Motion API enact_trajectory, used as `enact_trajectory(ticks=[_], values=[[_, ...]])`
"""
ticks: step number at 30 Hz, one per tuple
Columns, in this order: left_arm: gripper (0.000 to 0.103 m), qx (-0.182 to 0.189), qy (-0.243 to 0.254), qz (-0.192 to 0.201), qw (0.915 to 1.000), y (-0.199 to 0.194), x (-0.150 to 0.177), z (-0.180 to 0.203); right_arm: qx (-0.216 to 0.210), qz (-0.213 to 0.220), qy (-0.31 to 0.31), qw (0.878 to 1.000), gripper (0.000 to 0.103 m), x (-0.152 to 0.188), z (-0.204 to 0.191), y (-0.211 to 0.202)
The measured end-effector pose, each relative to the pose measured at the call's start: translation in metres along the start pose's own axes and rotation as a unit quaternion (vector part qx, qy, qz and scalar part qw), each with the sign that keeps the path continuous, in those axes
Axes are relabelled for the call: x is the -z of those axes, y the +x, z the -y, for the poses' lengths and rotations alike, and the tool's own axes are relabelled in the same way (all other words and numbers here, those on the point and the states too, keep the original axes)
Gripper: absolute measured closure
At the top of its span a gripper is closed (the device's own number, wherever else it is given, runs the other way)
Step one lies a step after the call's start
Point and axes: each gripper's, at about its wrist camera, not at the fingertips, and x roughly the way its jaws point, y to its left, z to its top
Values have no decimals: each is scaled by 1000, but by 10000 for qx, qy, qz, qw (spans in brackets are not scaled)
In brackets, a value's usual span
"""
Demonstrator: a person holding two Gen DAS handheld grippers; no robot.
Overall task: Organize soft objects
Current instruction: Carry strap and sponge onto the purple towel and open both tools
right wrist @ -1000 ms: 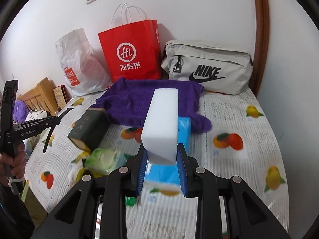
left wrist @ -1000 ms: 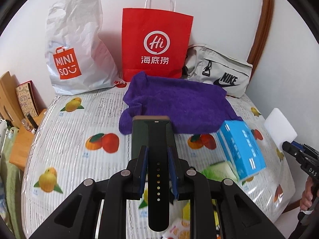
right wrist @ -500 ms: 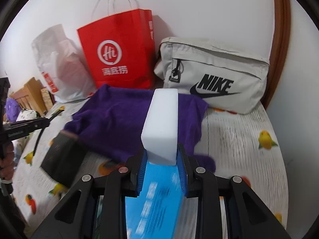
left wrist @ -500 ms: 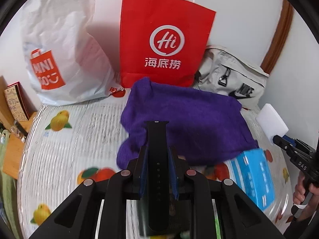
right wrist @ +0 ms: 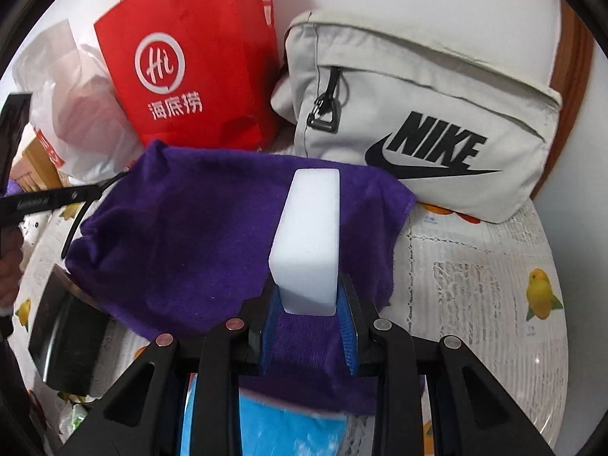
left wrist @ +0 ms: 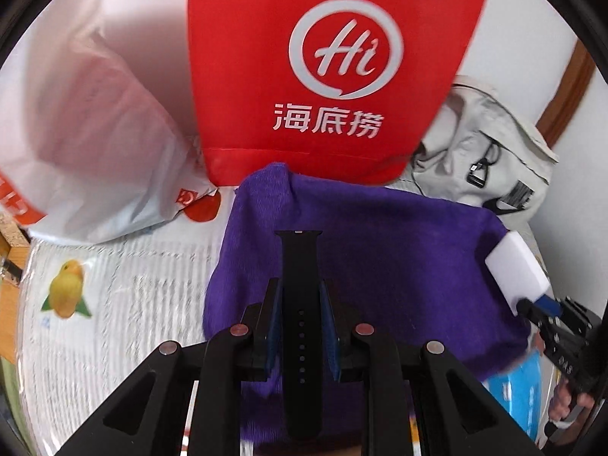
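Between the blue pads of the left gripper (left wrist: pixel 300 311) sits a black watch strap (left wrist: pixel 300 285), clamped at its sides and pointing away toward the far wall, its holes running down the middle. Under it lies a purple towel (left wrist: pixel 380 250), spread loosely on a round table (left wrist: pixel 125 296) covered with a white cloth printed with fruit. The right gripper (right wrist: pixel 307 304) is closed on a white sponge block (right wrist: pixel 309 235), which stands on edge between its pads above the near right part of the same towel. In the left view that block shows at the towel's right edge, with a person's hand (left wrist: pixel 566 402) on the gripper's handle at the far right. A blue box (right wrist: pixel 266 425) peeks out from under the near edge of the towel, partly hidden by the gripper frame. At the far side of the table a red paper bag (left wrist: pixel 323 68) with a white "Hi" logo stands upright just behind the towel. Left of it slumps a white plastic bag (left wrist: pixel 87 133), and right of it a light grey Nike pouch (right wrist: pixel 418 114) leans against the wall. Near the left rim in the right view lies a dark boxy thing (right wrist: pixel 64 334), blurred, possibly a case.
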Motion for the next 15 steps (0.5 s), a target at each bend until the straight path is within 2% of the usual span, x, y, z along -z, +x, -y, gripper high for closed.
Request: enact_trajectory(ticks=[5, 12, 13, 14, 15], values=[[83, -20, 5, -187, 9998, 27, -16, -1, 22, -297, -47, 9995, 74, -4, 2, 21], [83, -14, -7, -275, 9996, 41, -16, -5, -3, -534, 72, 9985, 72, -3, 7, 34], [83, -17, -28, -289, 9996, 41, -16, -6, 11, -559, 75, 9984, 69, -3, 7, 34], [83, 6, -41, -301, 9995, 42, -16, -6, 13, -573, 87, 9983, 59, -4, 8, 36], [82, 14, -44, -314, 9995, 41, -16, -5, 1, -581, 103, 9983, 55, -4, 9, 36]])
